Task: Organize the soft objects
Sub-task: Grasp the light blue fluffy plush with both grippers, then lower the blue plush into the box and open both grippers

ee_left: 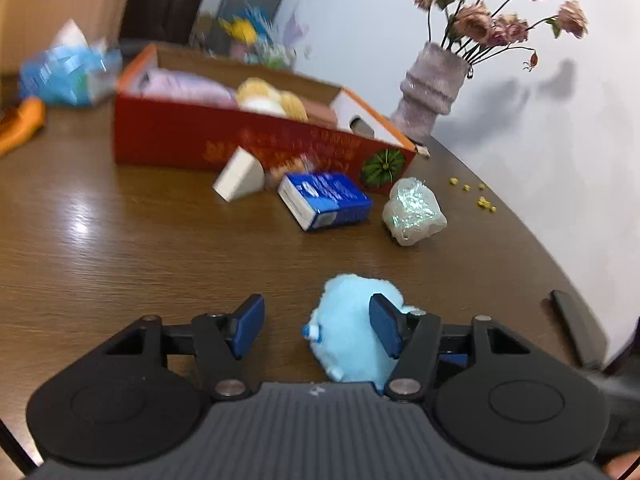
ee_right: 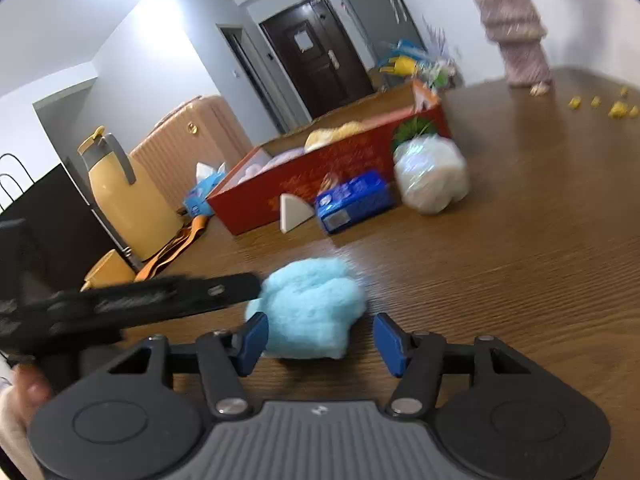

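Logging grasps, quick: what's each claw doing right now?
Left claw: open, blue plush toy between its pads, not clamped.
Right claw: open, same toy between its pads.

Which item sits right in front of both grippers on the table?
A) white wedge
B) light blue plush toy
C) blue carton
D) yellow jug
B: the light blue plush toy lies on the table between the open pads of the right gripper and of the left gripper, with neither pair pressing on it.
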Available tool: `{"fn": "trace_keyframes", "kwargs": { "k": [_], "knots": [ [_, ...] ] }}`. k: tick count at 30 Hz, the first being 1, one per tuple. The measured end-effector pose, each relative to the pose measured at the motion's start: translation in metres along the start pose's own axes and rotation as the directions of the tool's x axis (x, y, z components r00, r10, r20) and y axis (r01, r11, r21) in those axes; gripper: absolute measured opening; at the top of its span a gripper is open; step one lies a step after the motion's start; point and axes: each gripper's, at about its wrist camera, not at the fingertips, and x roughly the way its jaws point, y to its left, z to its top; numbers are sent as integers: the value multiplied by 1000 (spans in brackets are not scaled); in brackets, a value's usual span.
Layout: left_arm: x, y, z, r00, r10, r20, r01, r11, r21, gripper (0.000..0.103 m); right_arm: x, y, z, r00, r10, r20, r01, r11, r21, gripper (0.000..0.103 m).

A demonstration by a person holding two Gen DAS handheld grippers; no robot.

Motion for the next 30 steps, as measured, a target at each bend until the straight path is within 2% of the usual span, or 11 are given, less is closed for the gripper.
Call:
{"fn": "trace_keyframes", "kwargs": {
  "k": [1,3,6,7,15,19,22,24,26,30],
  "knots": [
    [5,4,2,1000,-29,-11,29,999,-18,58,7,0,0,1000,3,-10,-3,1000,8,55],
    [9,9,3,997,-77,-22,76,996,-49,48,17,1,0,1000,-1,-18,1,1000,20,53],
    [10,13,2,992,-127,-20,125,990,-69,33,22,-4,2,1000,23,-15,-22,998,61,45],
    [9,13,2,991,-134,-17,132,989,-65,32,23,-5,3,999,32,-17,-30,997,70,42],
    [6,10,-1,989,-147,-9,147,987,-66,30,20,-2,4,999,36,-11,-35,998,56,37],
    [-1,15,8,981,-196,6,196,974,-117,30,12,2,11,999,36,9,-37,998,47,33],
    [-12,16,38,974,-219,64,225,968,-111,30,5,11,32,997,60,48,-60,998,6,33],
    [-17,16,68,971,-211,108,219,973,-67,30,8,18,58,994,84,69,-82,996,-26,32],
    [-16,18,103,969,-200,145,208,977,-41,30,18,25,92,992,97,81,-93,994,-58,32],
    [9,42,181,968,-180,174,192,980,-56,30,63,37,172,990,114,89,-101,985,-139,32]
  ]
}}
